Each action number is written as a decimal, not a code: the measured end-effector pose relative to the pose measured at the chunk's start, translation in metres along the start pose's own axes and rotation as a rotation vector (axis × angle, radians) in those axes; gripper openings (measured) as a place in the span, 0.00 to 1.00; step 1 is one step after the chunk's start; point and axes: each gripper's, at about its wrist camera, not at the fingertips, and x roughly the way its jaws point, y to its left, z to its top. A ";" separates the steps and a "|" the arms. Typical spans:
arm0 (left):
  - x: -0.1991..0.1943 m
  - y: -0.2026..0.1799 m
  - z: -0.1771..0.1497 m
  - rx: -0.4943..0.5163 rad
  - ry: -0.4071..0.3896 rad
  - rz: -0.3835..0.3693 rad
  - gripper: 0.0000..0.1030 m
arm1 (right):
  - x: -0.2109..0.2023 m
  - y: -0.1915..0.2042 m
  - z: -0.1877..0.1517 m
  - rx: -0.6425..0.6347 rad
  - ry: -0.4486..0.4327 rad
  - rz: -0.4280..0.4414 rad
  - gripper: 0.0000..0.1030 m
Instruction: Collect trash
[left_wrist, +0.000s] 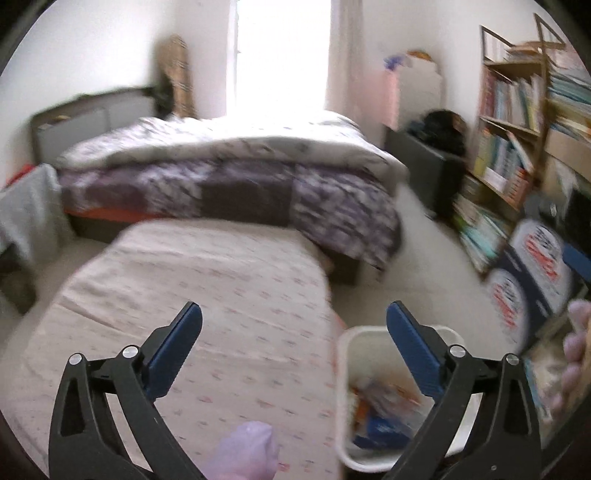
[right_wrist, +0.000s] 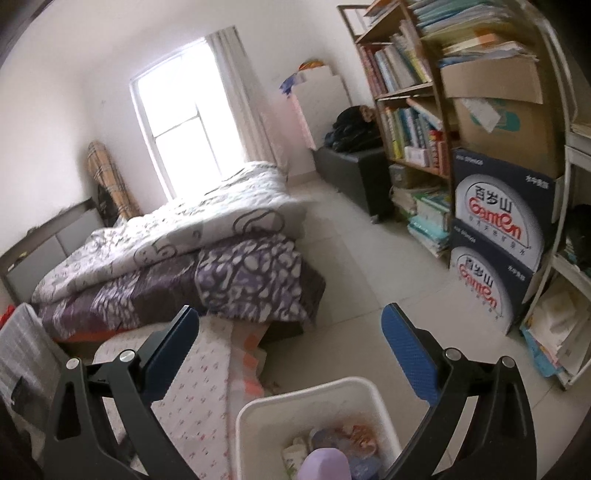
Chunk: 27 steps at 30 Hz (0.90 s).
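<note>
A white plastic trash bin (left_wrist: 349, 343) stands on the floor beside a low mattress; it also shows in the right wrist view (right_wrist: 258, 410). Several pieces of colourful trash (left_wrist: 384, 410) lie inside it, also seen from the right wrist (right_wrist: 351, 439). My left gripper (left_wrist: 294, 314) is open and empty, held over the mattress edge and the bin. My right gripper (right_wrist: 290, 319) is open and empty, held just above the bin. Purple gloved fingers show at the bottom of both views.
A low mattress with a pink patterned sheet (left_wrist: 192, 295) lies left of the bin. A bed with a purple quilt (right_wrist: 207, 243) stands behind it. A bookshelf (right_wrist: 410, 110) and stacked water cartons (right_wrist: 495, 236) line the right wall. Tiled floor (right_wrist: 369, 266) runs between.
</note>
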 end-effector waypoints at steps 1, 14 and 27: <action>-0.002 0.005 0.001 -0.004 -0.013 0.025 0.93 | 0.000 0.006 -0.003 -0.010 0.006 0.001 0.94; -0.032 0.068 0.005 -0.081 -0.114 0.194 0.93 | -0.004 0.081 -0.038 -0.190 0.000 0.047 0.93; -0.023 0.104 0.004 -0.140 -0.063 0.229 0.93 | 0.010 0.129 -0.069 -0.291 0.038 0.073 0.93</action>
